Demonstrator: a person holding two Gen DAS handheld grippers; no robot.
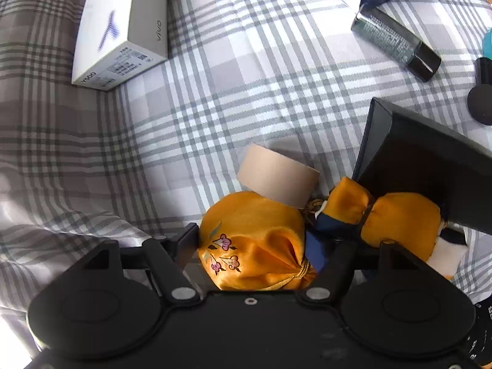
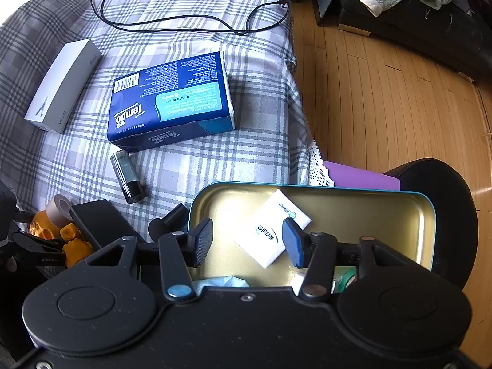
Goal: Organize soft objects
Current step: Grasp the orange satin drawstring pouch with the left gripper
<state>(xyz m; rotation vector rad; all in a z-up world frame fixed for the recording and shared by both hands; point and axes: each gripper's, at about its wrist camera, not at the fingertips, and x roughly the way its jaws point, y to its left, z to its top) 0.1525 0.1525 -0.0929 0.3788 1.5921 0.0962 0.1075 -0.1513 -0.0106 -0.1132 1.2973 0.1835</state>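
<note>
While left gripper (image 1: pixel 261 252) clamps the orange pouch (image 1: pixel 255 246), right gripper (image 2: pixel 246 240) hangs open, empty.
Pouch looks soft, light, slippery satin; hold the plump body, not the cord.

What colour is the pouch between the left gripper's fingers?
Golden orange pouch with small embroidered pink flowers, clearest in the left wrist view.

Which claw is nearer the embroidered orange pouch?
Left. The left claw straddles the orange pouch; the right claw hangs apart over the open tin.
</note>
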